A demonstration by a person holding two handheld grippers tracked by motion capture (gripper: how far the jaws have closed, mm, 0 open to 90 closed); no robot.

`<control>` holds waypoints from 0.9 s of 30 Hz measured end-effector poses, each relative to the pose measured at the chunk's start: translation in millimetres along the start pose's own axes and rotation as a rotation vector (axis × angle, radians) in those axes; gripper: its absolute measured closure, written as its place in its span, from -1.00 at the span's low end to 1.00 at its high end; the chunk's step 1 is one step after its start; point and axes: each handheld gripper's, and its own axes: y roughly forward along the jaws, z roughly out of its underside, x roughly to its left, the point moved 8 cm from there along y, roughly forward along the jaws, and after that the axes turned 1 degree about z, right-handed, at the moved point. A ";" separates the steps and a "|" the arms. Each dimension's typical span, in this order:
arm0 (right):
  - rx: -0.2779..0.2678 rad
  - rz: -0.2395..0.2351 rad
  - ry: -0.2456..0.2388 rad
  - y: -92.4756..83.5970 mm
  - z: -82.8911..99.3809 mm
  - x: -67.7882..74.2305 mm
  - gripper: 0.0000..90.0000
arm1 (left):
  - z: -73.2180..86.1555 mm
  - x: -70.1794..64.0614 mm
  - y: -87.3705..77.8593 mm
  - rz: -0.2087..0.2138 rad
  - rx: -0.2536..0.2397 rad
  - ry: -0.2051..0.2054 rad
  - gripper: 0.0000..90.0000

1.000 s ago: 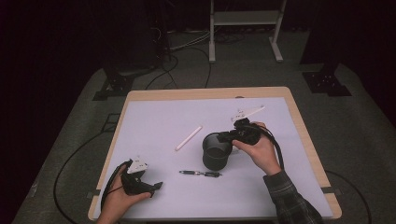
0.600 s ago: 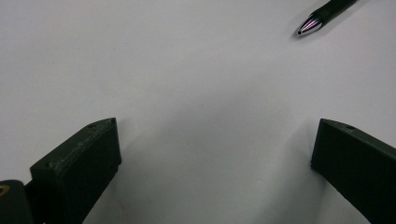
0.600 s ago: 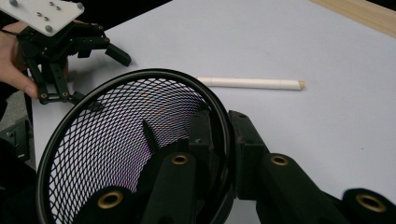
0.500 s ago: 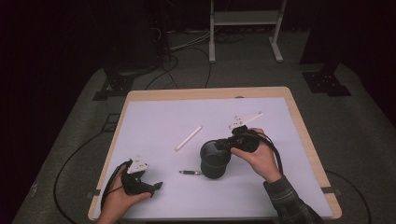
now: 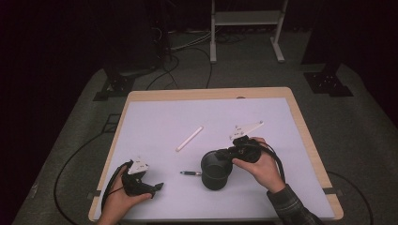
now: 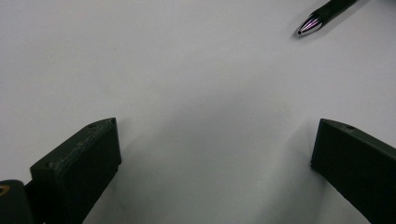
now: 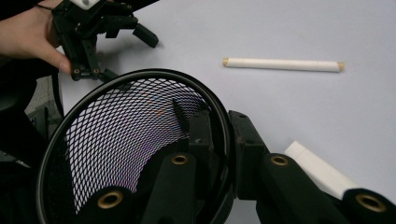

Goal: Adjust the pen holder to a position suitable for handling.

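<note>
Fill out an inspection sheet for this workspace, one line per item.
Surface: white sheet on a wood-edged table.
Job's things: black mesh cup, upright, rim clamped by the right hand-held gripper; black pen lying beside it; white stick lying apart.
Clutter: nothing seen.
Grippers: left hand-held gripper open, resting near the table's front edge.
Cables: black cable trailing off the left side onto the floor.
Surroundings: dark floor, white metal stand behind.

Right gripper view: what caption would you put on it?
Right gripper jaws pinch the rim of a black mesh cup, a white pen lying beyond.
</note>
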 end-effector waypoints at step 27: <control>0.043 -0.025 -0.021 18.7 21.9 23.0 0.77 | 0.1 0.2 0.1 -0.001 0.000 0.002 -0.99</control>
